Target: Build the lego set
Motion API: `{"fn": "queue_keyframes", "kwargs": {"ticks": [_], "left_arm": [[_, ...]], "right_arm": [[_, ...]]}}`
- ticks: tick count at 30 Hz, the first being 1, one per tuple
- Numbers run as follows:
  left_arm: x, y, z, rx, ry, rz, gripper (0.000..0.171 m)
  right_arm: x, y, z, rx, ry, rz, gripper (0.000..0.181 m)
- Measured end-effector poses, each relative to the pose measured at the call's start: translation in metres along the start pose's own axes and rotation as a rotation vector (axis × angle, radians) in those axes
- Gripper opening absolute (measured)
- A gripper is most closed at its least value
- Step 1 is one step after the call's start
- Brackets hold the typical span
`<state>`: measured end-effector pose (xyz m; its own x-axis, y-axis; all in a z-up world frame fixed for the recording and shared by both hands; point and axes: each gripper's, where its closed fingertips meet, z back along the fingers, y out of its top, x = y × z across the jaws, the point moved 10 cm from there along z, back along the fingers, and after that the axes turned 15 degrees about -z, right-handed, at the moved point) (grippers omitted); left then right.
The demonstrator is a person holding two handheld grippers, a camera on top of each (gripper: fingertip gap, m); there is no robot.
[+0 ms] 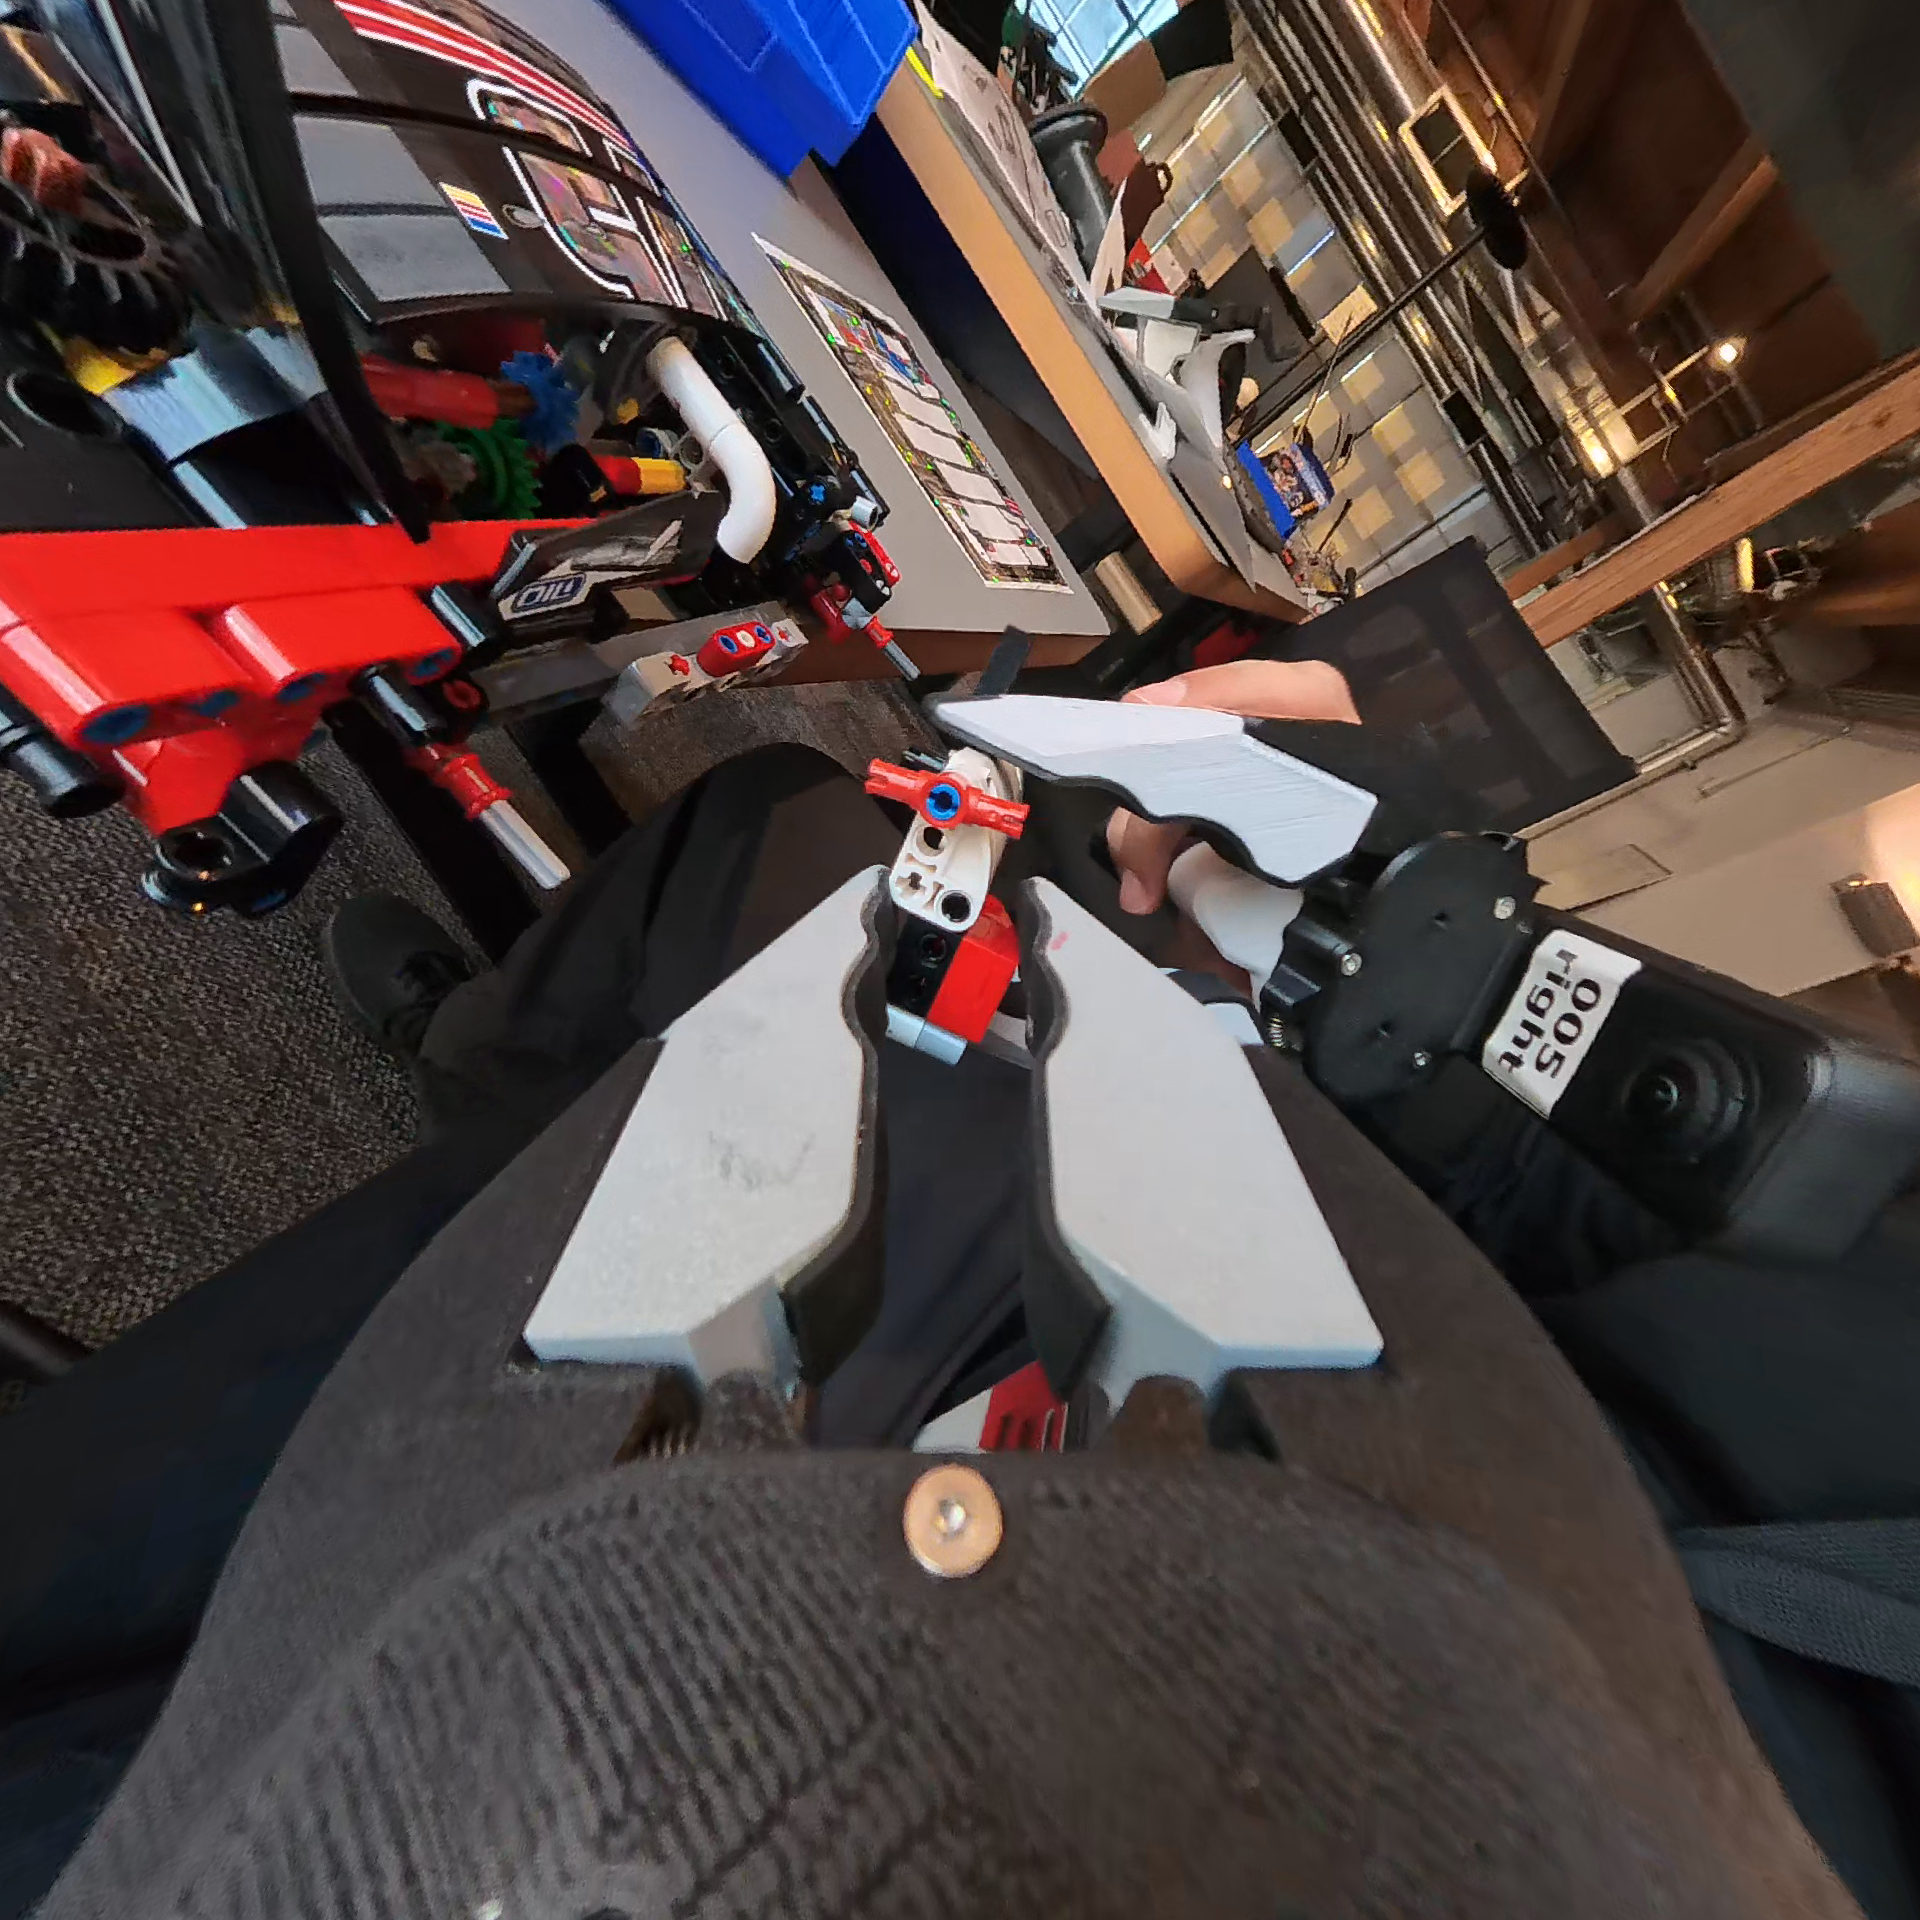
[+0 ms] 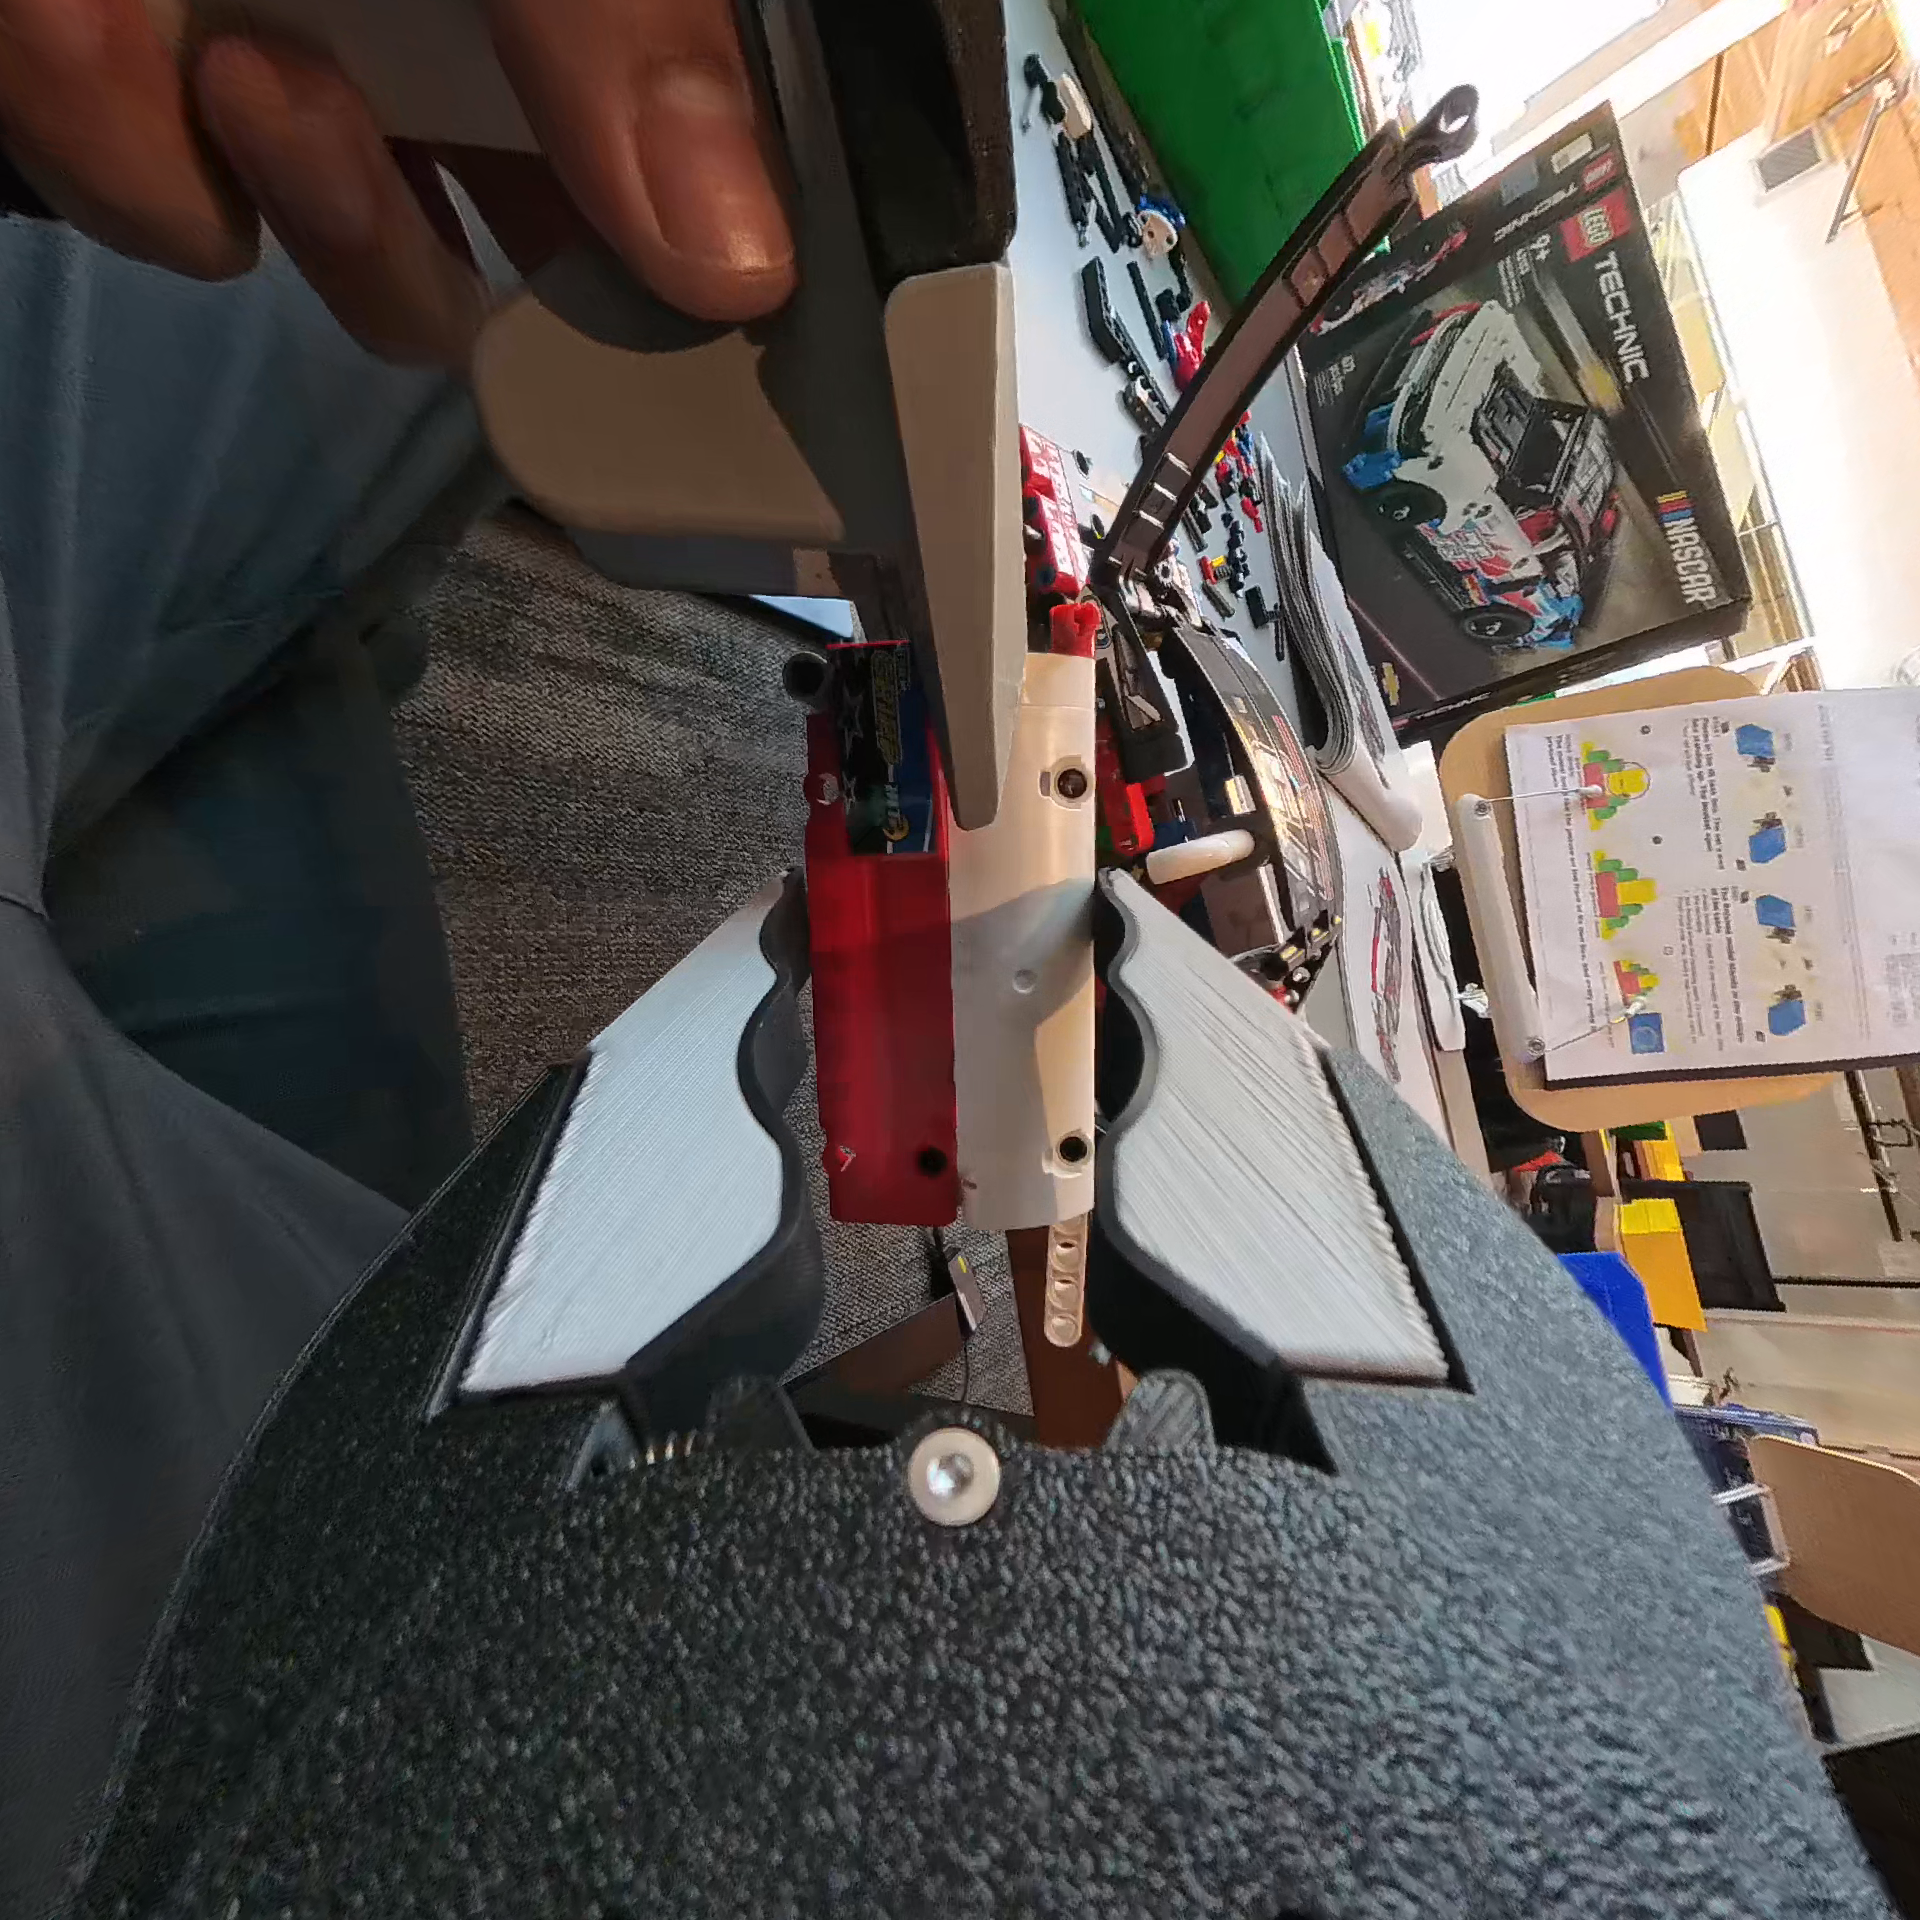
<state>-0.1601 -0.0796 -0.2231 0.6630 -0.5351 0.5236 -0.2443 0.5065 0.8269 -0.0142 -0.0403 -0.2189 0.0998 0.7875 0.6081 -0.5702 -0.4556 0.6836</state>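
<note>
Both the left gripper (image 1: 951, 961) and the right gripper (image 2: 951, 1023) are clamping the red-and-white Lego subassembly (image 2: 956, 997) over the person's lap, probably steadying it while its red axle connector (image 1: 945, 798) is being seated.

Open workshop space, daylight plus warm ceiling lights.

Grey speckled carpet (image 1: 156, 1091) underfoot. Grey-topped table (image 1: 727, 301) with a pale wood edge, a blue bin (image 1: 769, 73) at its far end, a green bin (image 2: 1236, 114) at the other. Second cluttered bench (image 1: 1091, 343) just beyond it. Far side: timber beams (image 1: 1714, 509) and wood cladding, glazed partitions, small warm spot lamps (image 1: 1725, 353). Strong window light (image 2: 1766, 83) washes out one corner. Plywood stand (image 2: 1507, 935) with a printed sheet clipped on, blue and yellow storage bins (image 2: 1652, 1268) stacked low behind it.
</note>
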Motion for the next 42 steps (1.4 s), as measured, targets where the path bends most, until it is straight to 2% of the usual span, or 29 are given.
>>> {"fn": "queue_keyframes", "kwargs": {"ticks": [5, 9, 10, 12, 14, 17, 20, 22, 25, 28, 31, 35, 42], "left_arm": [[-0.001, -0.001, 0.002, -0.011, -0.008, -0.023, 0.021], [-0.002, 0.001, 0.007, -0.056, 0.003, -0.101, 0.022], [-0.002, 0.001, 0.01, -0.074, 0.014, -0.122, 0.027], [-0.006, 0.001, 0.019, -0.155, 0.05, -0.173, 0.05], [-0.008, 0.001, 0.035, -0.255, 0.094, -0.271, 0.057], [0.0, 0.017, 0.059, -0.311, 0.122, -0.414, 0.058], [0.022, 0.048, 0.063, -0.38, 0.057, -0.516, 0.063], [0.041, 0.07, 0.056, -0.432, 0.014, -0.577, 0.067], [0.056, 0.1, 0.039, -0.532, -0.006, -0.646, 0.059], [0.05, 0.115, 0.018, -0.747, 0.0, -0.701, 0.068], [0.039, 0.122, -0.006, -0.908, 0.014, -0.819, 0.066], [0.022, 0.126, -0.03, -1.125, -0.033, -0.839, 0.064], [-0.002, 0.12, -0.049, -1.277, 0.005, -0.885, 0.062]], "right_arm": [[-0.002, 0.001, 0.0, 0.009, 0.001, 0.007, 0.052], [-0.003, -0.002, -0.004, 0.01, -0.042, 0.063, 0.052], [-0.001, -0.004, -0.006, 0.003, -0.062, 0.081, 0.052], [0.004, -0.009, -0.007, -0.017, -0.089, 0.098, 0.052], [0.007, -0.012, -0.007, -0.03, -0.128, 0.135, 0.052], [0.007, -0.014, -0.009, -0.034, -0.182, 0.209, 0.052], [0.004, -0.018, -0.018, -0.048, -0.228, 0.28, 0.053], [0.002, -0.02, -0.023, -0.06, -0.259, 0.326, 0.052], [-0.003, -0.024, -0.031, -0.08, -0.291, 0.396, 0.052], [-0.006, -0.026, -0.035, -0.084, -0.296, 0.413, 0.052], [-0.005, -0.023, -0.035, -0.068, -0.311, 0.408, 0.053], [-0.002, -0.024, -0.039, -0.07, -0.32, 0.408, 0.054], [-0.001, -0.025, -0.043, -0.075, -0.33, 0.406, 0.053]]}}
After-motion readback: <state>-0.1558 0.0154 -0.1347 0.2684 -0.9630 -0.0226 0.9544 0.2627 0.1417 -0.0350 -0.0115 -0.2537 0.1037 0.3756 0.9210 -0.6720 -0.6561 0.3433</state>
